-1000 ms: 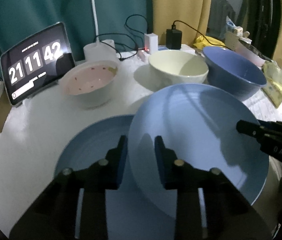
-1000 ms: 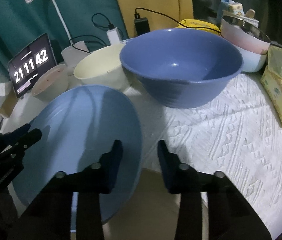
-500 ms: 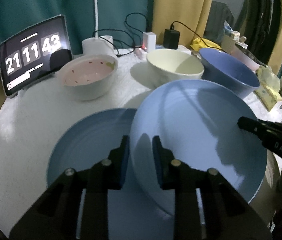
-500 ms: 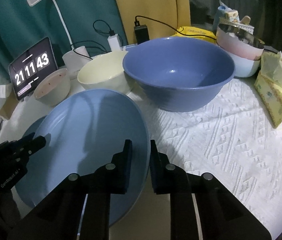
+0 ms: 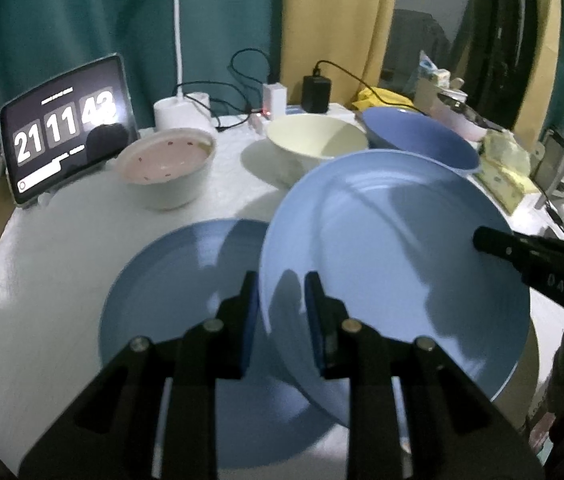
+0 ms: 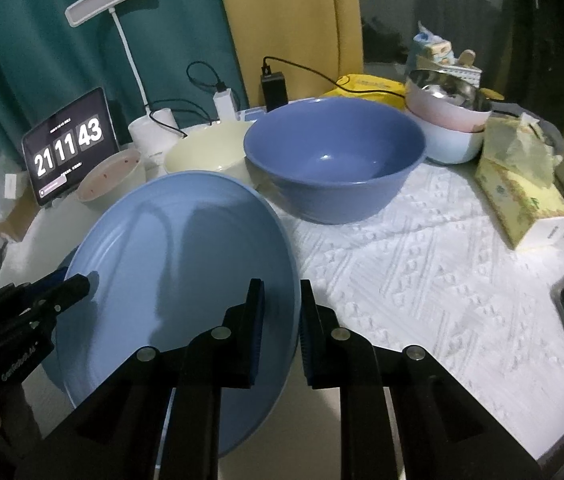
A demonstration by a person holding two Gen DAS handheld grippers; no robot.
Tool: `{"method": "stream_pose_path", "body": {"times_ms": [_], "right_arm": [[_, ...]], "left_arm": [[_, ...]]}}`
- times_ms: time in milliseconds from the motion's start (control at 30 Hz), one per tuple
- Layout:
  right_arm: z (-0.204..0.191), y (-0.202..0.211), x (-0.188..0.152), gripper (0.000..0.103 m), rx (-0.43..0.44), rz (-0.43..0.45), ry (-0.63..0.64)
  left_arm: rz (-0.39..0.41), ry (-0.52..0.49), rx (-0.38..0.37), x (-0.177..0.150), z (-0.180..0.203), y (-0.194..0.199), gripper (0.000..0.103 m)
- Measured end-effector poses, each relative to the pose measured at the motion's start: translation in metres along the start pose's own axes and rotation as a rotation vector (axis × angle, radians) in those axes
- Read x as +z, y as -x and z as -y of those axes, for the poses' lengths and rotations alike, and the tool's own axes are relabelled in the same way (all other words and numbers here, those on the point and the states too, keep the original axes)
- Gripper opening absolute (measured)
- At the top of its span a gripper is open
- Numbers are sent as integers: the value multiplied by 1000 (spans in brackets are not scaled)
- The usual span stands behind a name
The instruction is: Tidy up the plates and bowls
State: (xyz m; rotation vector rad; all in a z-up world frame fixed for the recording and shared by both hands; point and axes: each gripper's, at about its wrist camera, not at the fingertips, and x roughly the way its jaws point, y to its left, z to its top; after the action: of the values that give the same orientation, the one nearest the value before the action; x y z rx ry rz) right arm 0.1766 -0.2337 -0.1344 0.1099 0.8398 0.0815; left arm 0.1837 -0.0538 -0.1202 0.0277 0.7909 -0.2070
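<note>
A light blue plate [image 5: 394,256] is held above the table, tilted, by both grippers. My left gripper [image 5: 282,312] is shut on its left rim. My right gripper [image 6: 280,312] is shut on its right rim; the plate fills the left of the right wrist view [image 6: 177,264]. A second blue plate [image 5: 177,280] lies flat on the table under and left of the held one. Behind stand a pink-lined bowl [image 5: 165,164], a cream bowl [image 5: 314,144] and a big blue bowl [image 6: 334,156].
A tablet clock [image 5: 65,128] and a lamp base [image 5: 181,112] with cables stand at the back left. Stacked pink and white bowls [image 6: 450,128] and a tissue pack [image 6: 522,196] sit at the back right. The white cloth [image 6: 422,272] covers the right side.
The right gripper closed on the plate's right rim. Both grippers lifted the plate higher off the table, above the second plate.
</note>
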Motion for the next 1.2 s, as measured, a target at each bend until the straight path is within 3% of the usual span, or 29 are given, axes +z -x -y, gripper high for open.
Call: {"method": "stream_pose_path", "body": {"times_ms": [400, 933, 1200], "right_arm": [[15, 35, -25, 18, -36, 14, -29], [40, 46, -60, 19, -52, 2, -54], [45, 41, -71, 27, -83, -16, -53]], "left_arm": [[-3, -73, -25, -17, 27, 21, 24], [-60, -133, -29, -46, 59, 22, 24], [-111, -158, -37, -57, 69, 13, 25]]}}
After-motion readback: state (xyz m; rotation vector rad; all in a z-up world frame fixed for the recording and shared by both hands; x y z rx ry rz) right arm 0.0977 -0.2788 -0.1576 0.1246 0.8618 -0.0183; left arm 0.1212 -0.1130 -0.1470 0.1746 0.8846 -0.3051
